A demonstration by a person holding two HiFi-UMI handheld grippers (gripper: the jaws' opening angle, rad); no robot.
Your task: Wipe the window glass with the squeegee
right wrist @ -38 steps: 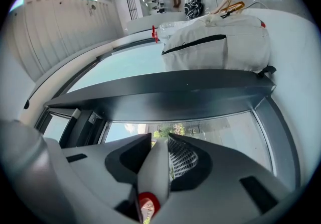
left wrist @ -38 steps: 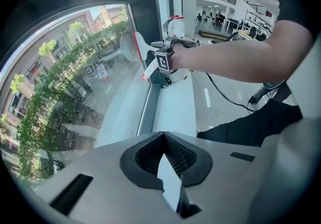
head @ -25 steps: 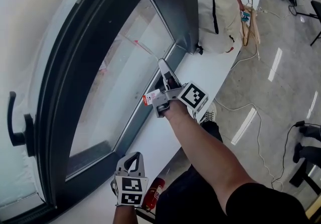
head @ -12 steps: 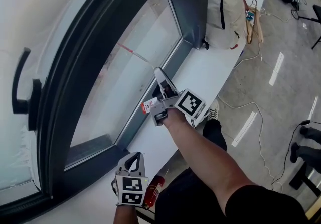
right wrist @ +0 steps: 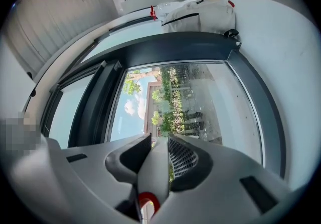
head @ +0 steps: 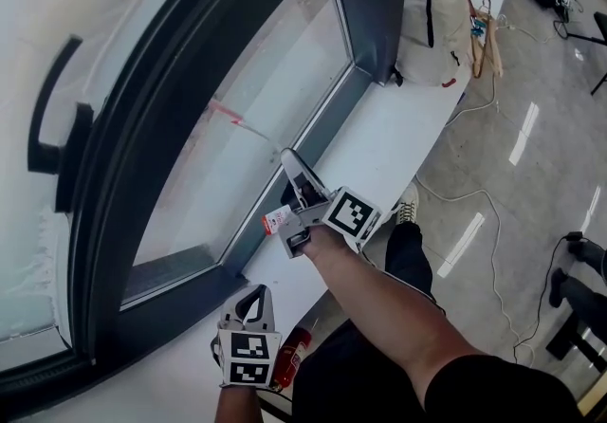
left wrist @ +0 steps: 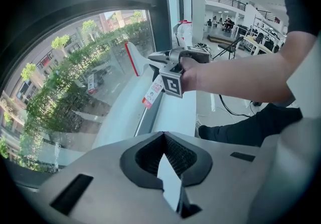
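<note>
The squeegee (head: 287, 168) has a pale handle and a thin red blade (head: 232, 119) that lies against the window glass (head: 256, 80) near its lower edge. My right gripper (head: 296, 182) is shut on the handle, and a red-and-white tag (head: 277, 218) hangs below it. In the right gripper view the handle (right wrist: 154, 165) fills the gap between the jaws, facing the glass (right wrist: 175, 102). My left gripper (head: 251, 298) hovers low over the sill, shut and holding nothing. The left gripper view shows its jaws (left wrist: 163, 136) touching, with the red blade (left wrist: 131, 59) and the right gripper (left wrist: 173, 57) ahead.
A dark window frame (head: 142, 108) with a black handle (head: 52, 127) curves round the pane. On the white sill (head: 379, 151) stands a beige bag (head: 432, 23) beside wooden hangers (head: 484, 32). A red extinguisher (head: 290, 359) stands below the sill, and cables cross the floor (head: 484, 222).
My right gripper has slid the squeegee along the lower part of the glass, away from the far corner and towards the left gripper. The left gripper has stayed put.
</note>
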